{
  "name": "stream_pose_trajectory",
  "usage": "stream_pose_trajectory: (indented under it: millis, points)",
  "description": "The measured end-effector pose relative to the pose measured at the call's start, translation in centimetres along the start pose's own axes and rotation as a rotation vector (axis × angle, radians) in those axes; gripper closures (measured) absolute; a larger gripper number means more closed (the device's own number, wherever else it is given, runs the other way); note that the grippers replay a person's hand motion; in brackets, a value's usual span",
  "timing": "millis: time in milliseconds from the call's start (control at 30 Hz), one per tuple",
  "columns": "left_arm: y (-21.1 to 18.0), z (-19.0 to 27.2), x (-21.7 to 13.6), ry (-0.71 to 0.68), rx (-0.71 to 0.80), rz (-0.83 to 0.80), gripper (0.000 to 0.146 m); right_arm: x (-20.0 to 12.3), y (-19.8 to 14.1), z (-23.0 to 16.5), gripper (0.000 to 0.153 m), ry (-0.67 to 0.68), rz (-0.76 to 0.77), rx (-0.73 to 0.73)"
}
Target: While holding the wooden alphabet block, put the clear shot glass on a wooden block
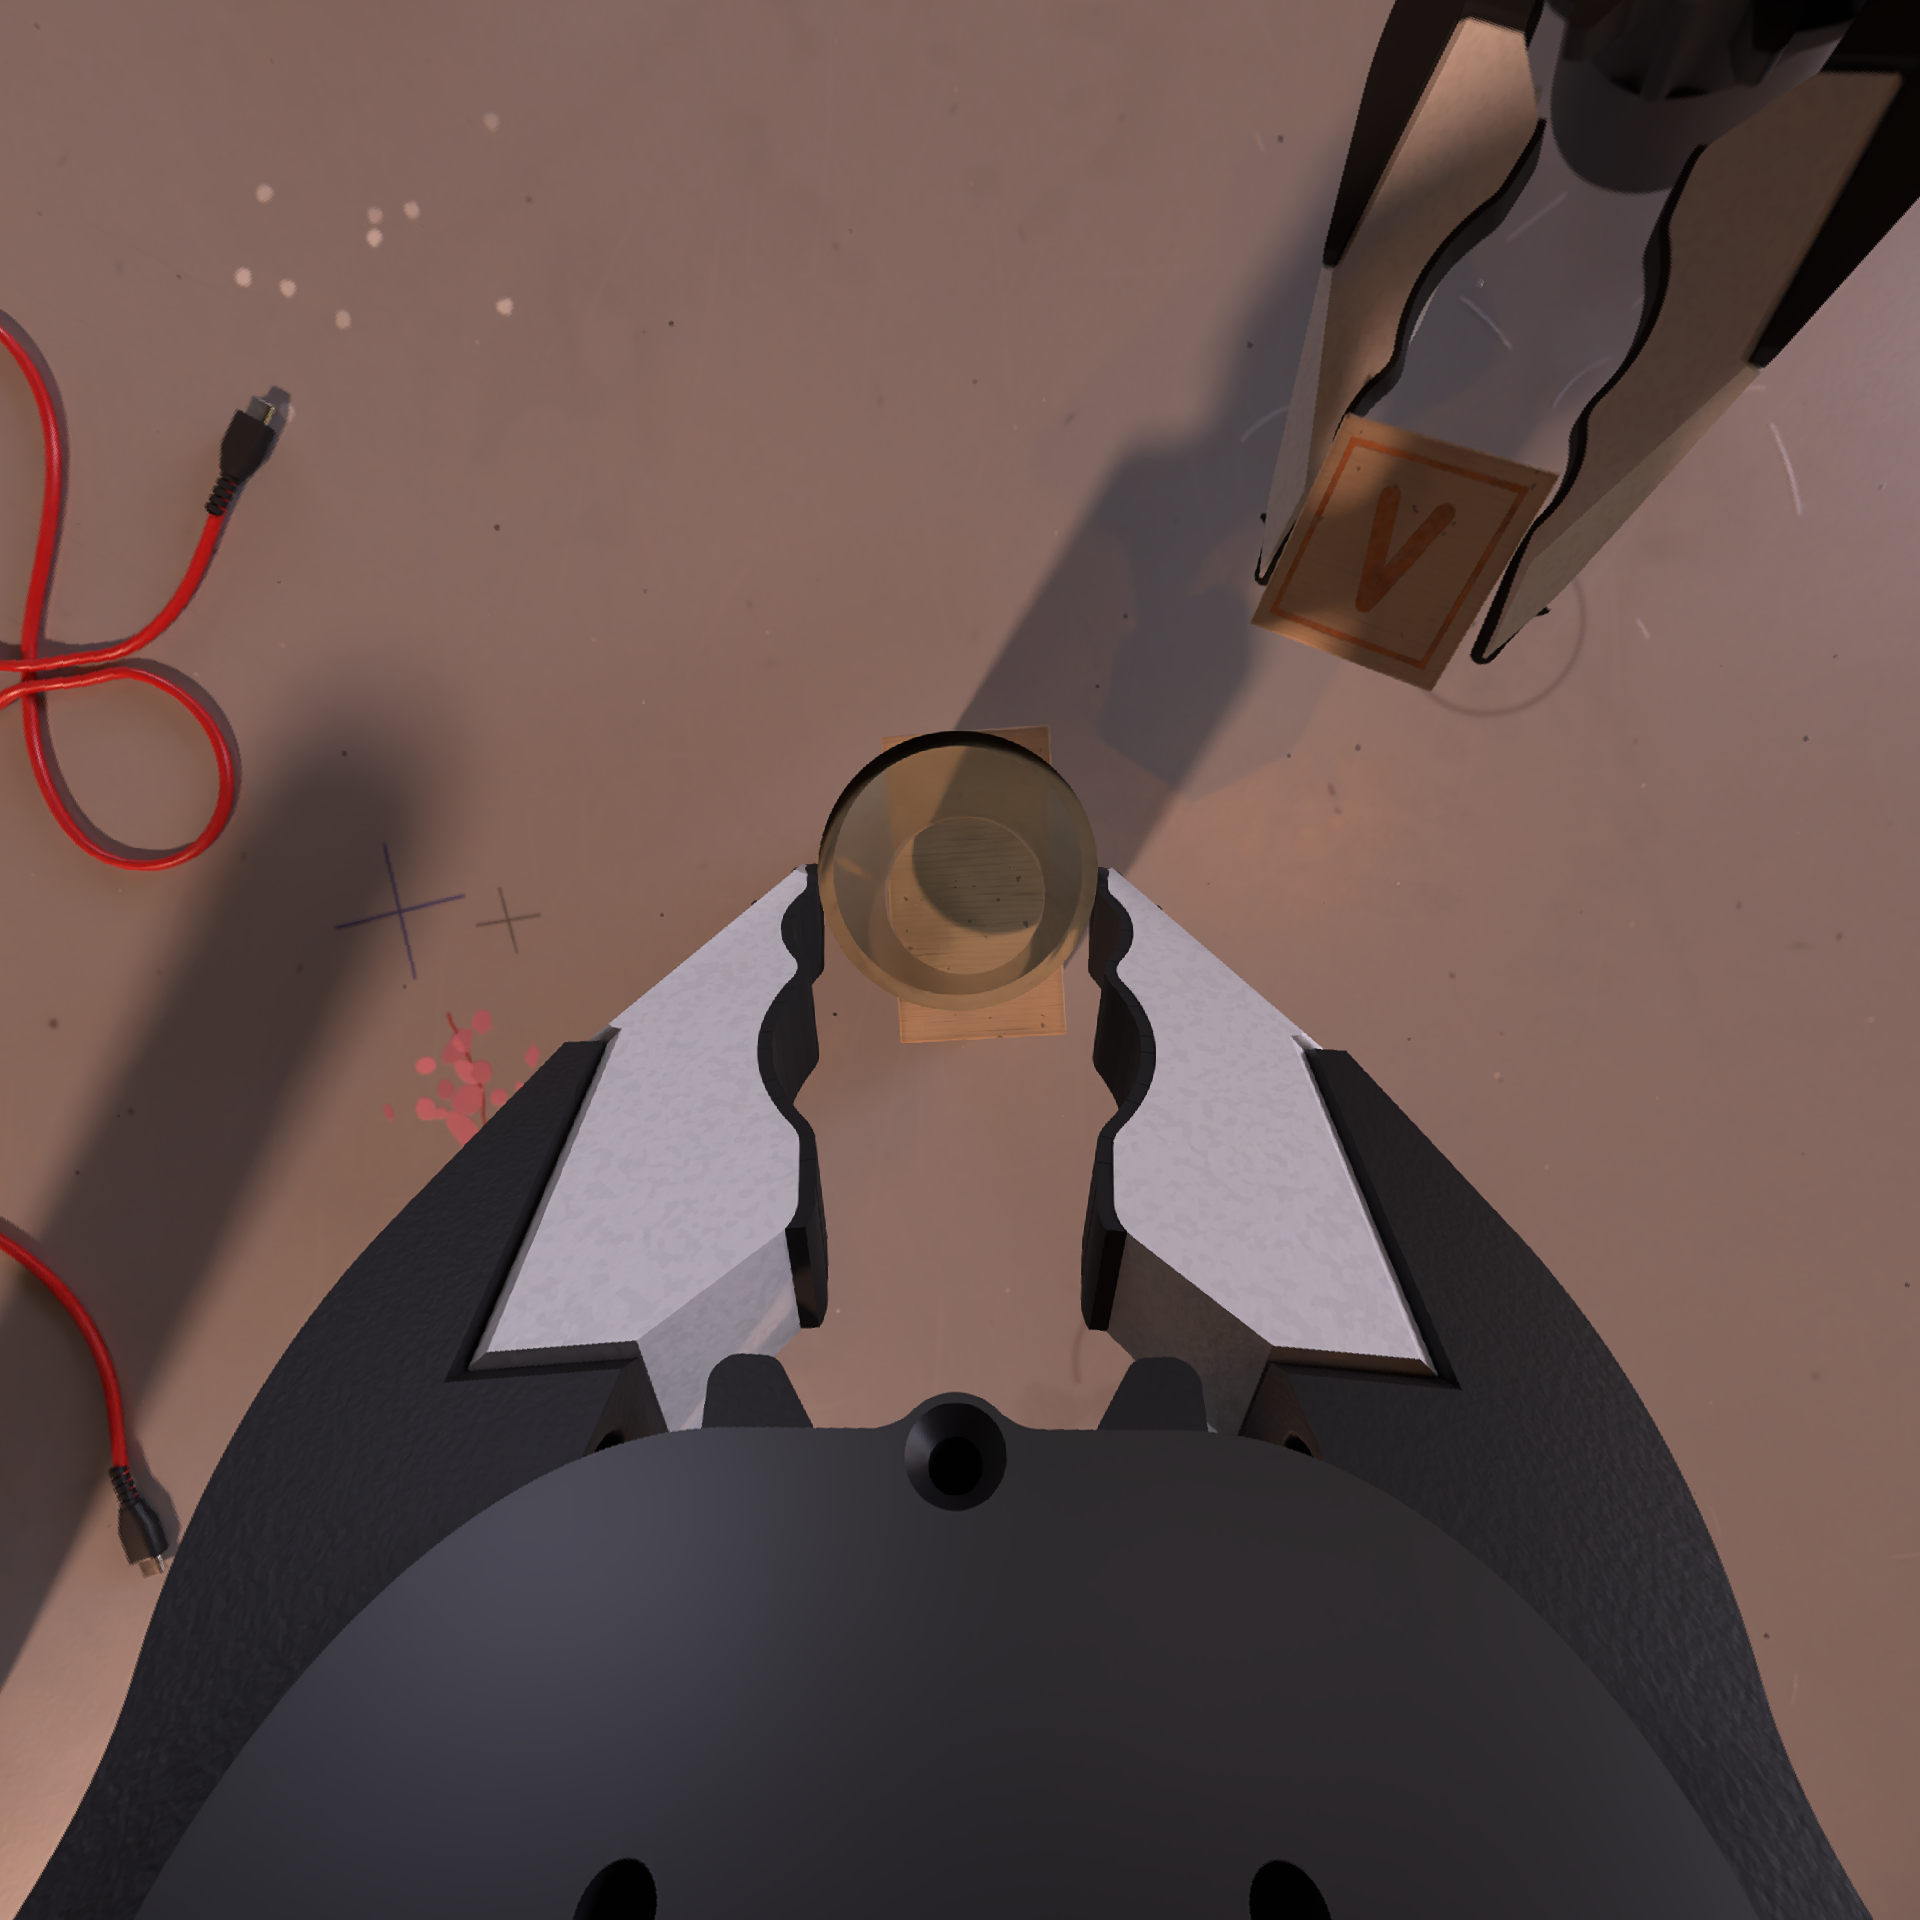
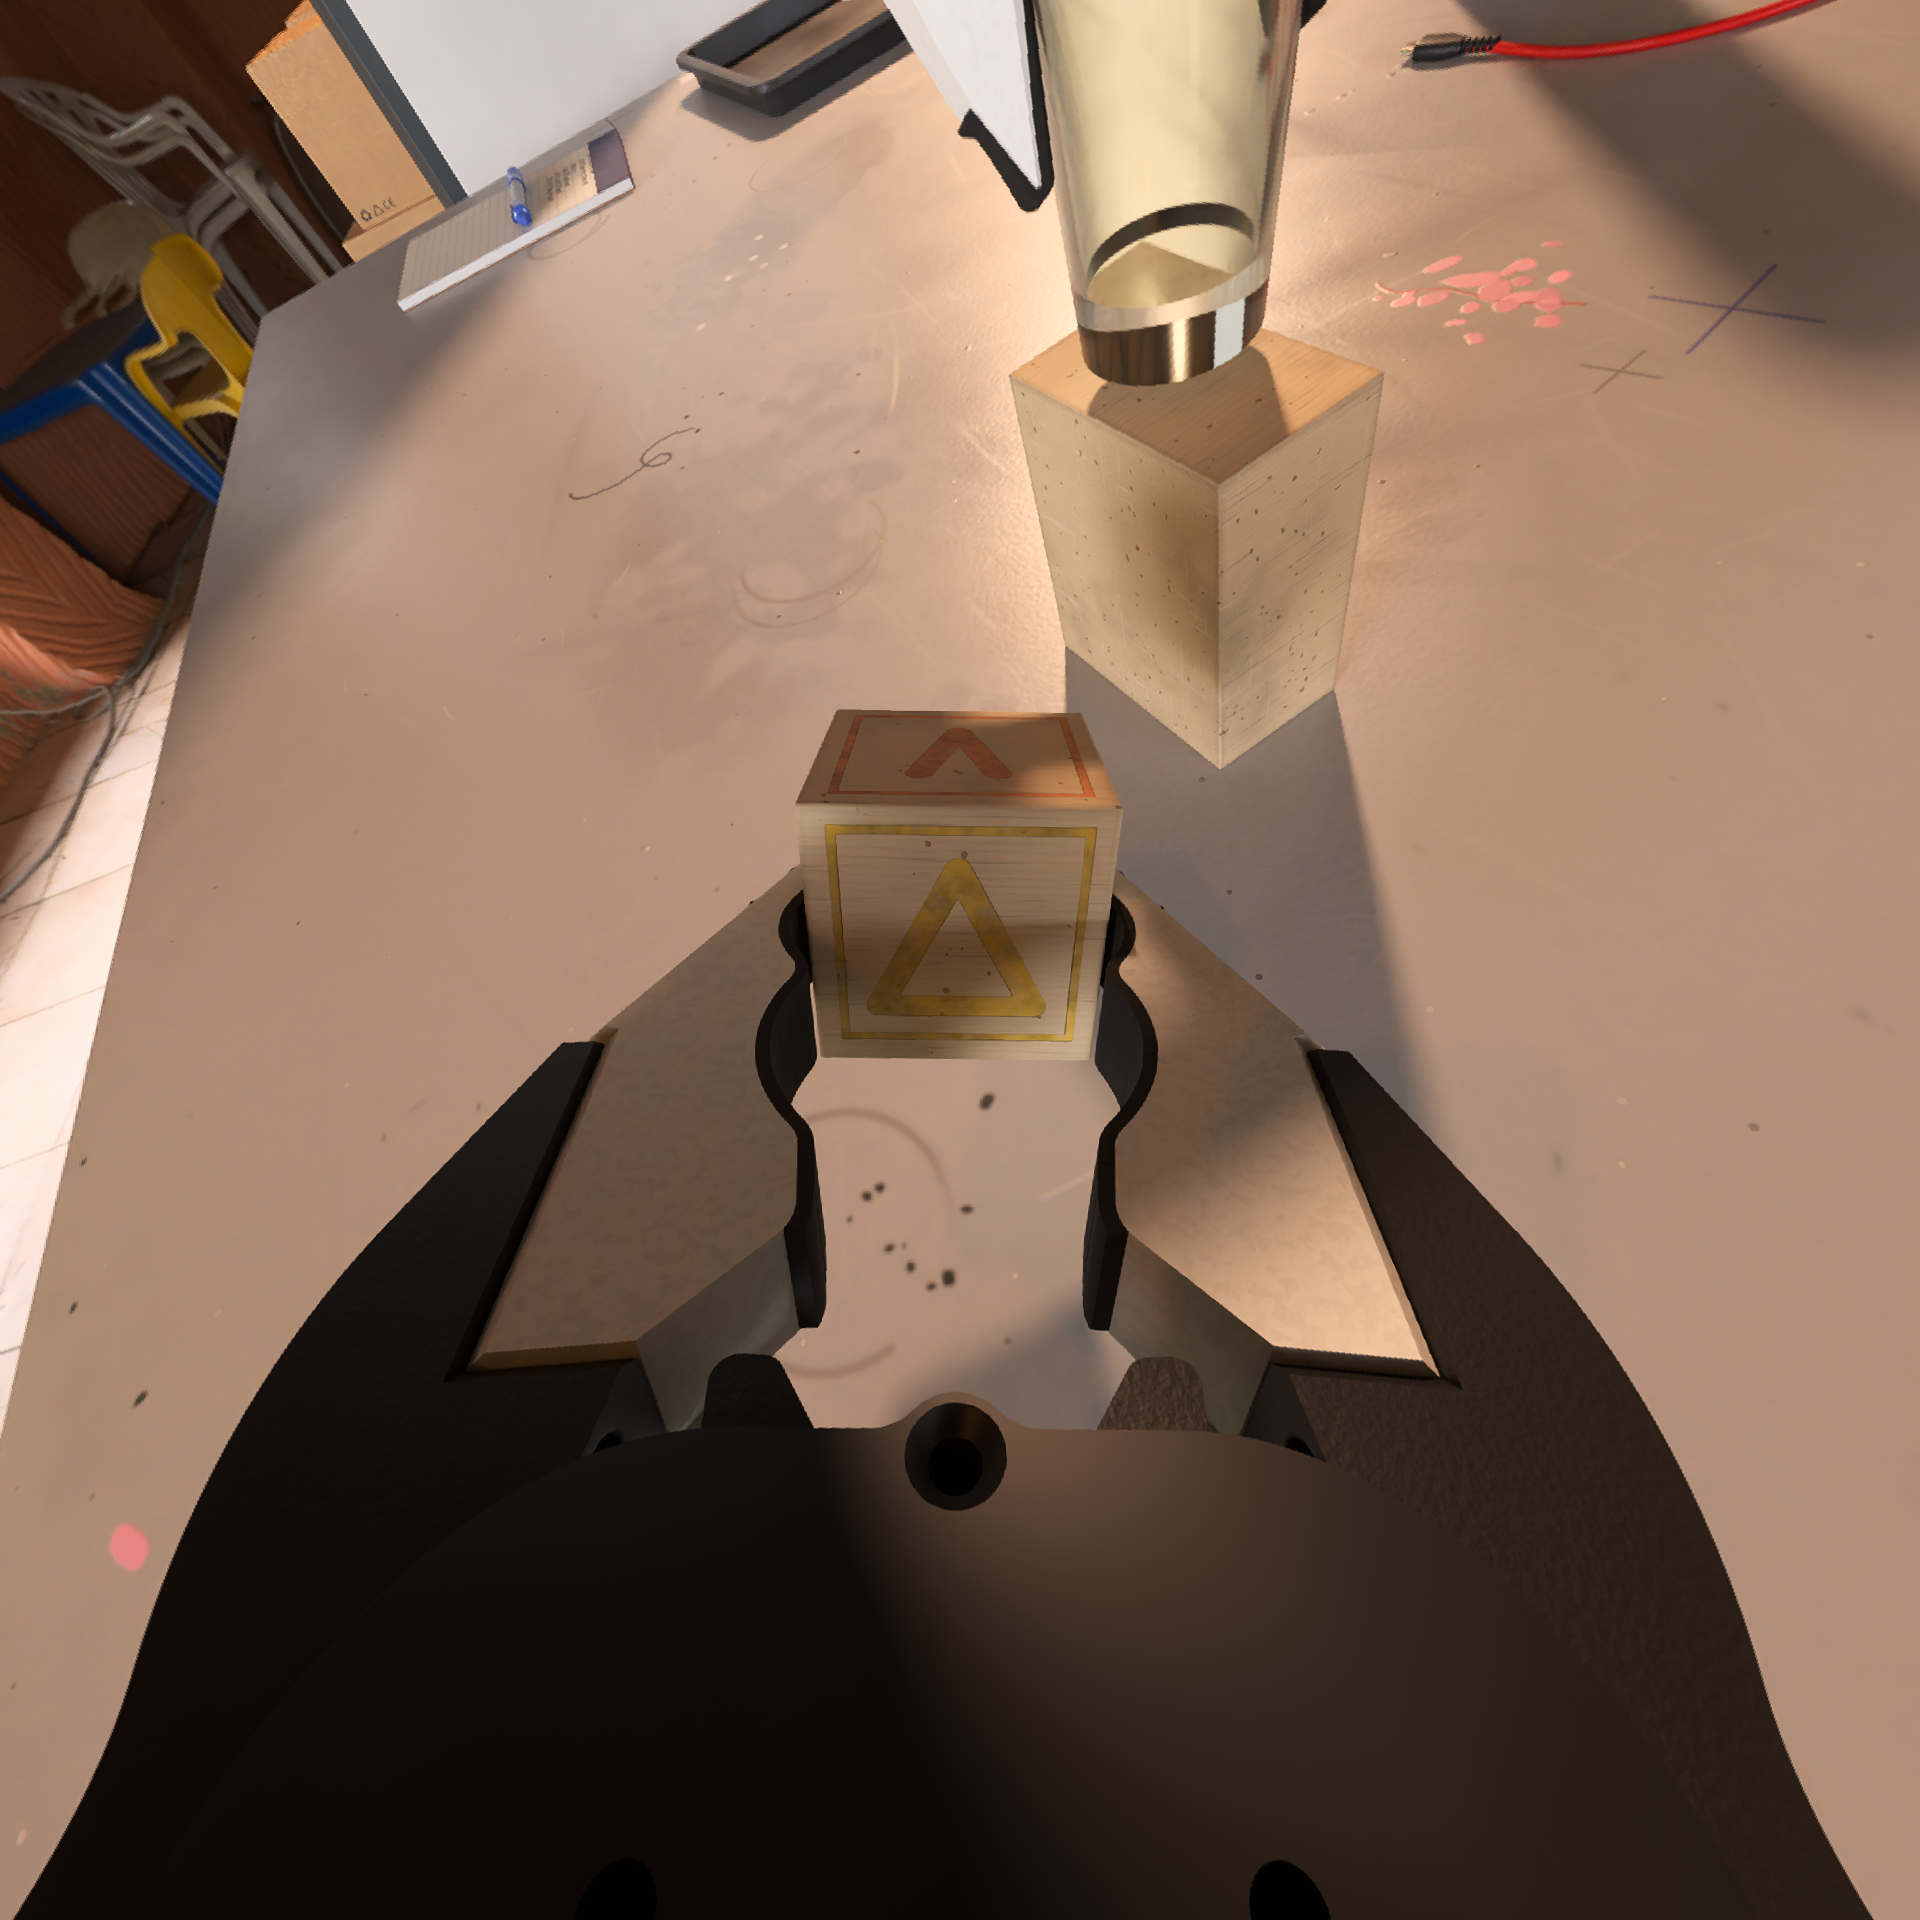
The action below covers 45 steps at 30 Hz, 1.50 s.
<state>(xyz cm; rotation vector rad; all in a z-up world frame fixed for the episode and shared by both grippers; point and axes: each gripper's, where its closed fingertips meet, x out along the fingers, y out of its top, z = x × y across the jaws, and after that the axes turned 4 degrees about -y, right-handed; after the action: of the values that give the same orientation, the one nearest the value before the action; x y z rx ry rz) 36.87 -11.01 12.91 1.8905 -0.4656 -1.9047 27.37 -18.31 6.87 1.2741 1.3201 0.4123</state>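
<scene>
The clear shot glass (image 1: 956, 873) sits between the fingertips of my left gripper (image 1: 956, 896), which is shut on it. The glass is upright directly over a plain wooden block (image 1: 982, 1016). In the right wrist view the glass (image 2: 1174, 208) has its base at the top face of that tall block (image 2: 1205, 561); I cannot tell whether they touch. My right gripper (image 2: 956, 935) is shut on the wooden alphabet block (image 2: 956, 914) and holds it near the table, in front of the plain block. It also shows in the left wrist view (image 1: 1377, 611), with the alphabet block (image 1: 1403, 551).
A red cable (image 1: 125, 727) loops at the left of the brown table (image 1: 623, 468). A notepad with a pen (image 2: 509, 229), a black tray (image 2: 779, 62) and a cardboard box (image 2: 343, 135) stand at the far side. The table's edge (image 2: 156, 727) runs down the left.
</scene>
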Motion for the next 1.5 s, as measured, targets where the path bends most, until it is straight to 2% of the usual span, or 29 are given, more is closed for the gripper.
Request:
stream_pose_trajectory:
  millis: [300,900,967,1033,1133,1233,1333,1400,1500]
  points:
    - [-0.1,0.1,0.3,-0.008,-0.006,-0.01,0.095,0.0,0.0,0.0,0.1,-0.002,0.001,0.0]
    - [-0.2,0.2,0.5,0.072,-0.048,-0.031,0.095,-0.1,0.0,-0.1,0.1,-0.002,0.0,-0.004]
    - [-0.2,0.2,0.5,0.078,-0.057,-0.043,0.091,-0.1,0.0,-0.1,0.1,-0.002,0.001,-0.004]
    - [-0.3,0.1,0.6,0.082,-0.062,-0.041,0.079,-0.1,0.0,-0.1,0.1,-0.002,0.001,-0.004]
    - [0.0,0.2,0.4,0.081,-0.078,0.003,0.076,-0.1,0.0,0.0,0.1,-0.003,0.002,-0.004]
    - [0.4,-0.2,-2.5,0.146,-0.113,0.105,0.075,-0.1,0.1,0.1,0.1,-0.004,0.005,0.0]
    - [-1.0,-1.9,-8.6,0.333,-0.215,0.239,0.075,-0.3,0.1,0.2,0.1,-0.004,0.011,0.01]
    - [-4.2,-3.7,-13.6,0.515,-0.36,0.3,0.075,-0.4,0.0,0.2,0.1,-0.002,0.013,0.019]
    - [-13.0,-5.3,-19.9,0.758,-0.693,0.243,0.075,-0.5,-0.1,0.1,0.1,0.002,0.013,0.031]
